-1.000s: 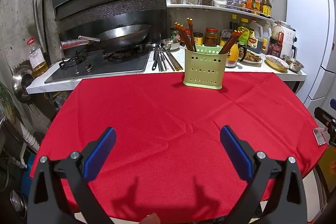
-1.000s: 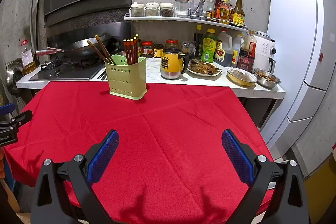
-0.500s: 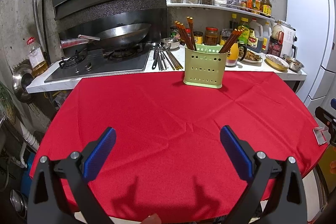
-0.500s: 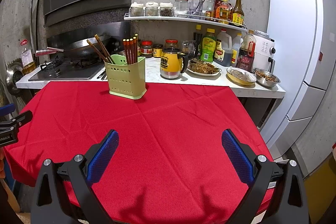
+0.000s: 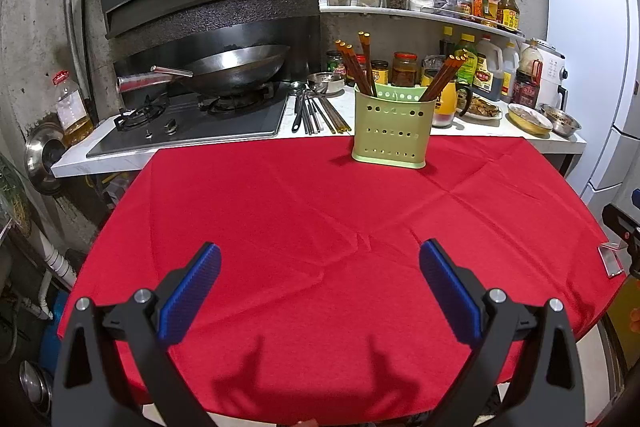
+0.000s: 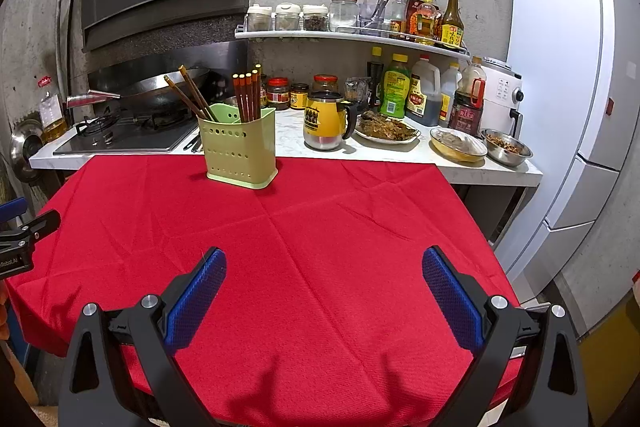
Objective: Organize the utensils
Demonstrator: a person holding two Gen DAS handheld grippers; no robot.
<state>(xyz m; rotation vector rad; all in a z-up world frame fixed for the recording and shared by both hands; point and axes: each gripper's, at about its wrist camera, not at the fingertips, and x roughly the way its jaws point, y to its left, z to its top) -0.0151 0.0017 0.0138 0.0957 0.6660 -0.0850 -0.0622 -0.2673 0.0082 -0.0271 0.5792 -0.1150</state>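
Green perforated holder [image 5: 390,131] at the red cloth's [image 5: 320,227] far edge, brown chopsticks [image 5: 356,67] upright in two compartments, well ahead of left gripper [image 5: 320,283] and right gripper [image 6: 324,287], both spread wide and empty.

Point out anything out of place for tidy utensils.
Loose utensils lie flat on the counter beside the stove, outside the green holder, which stands on the red cloth with chopsticks already upright in it.
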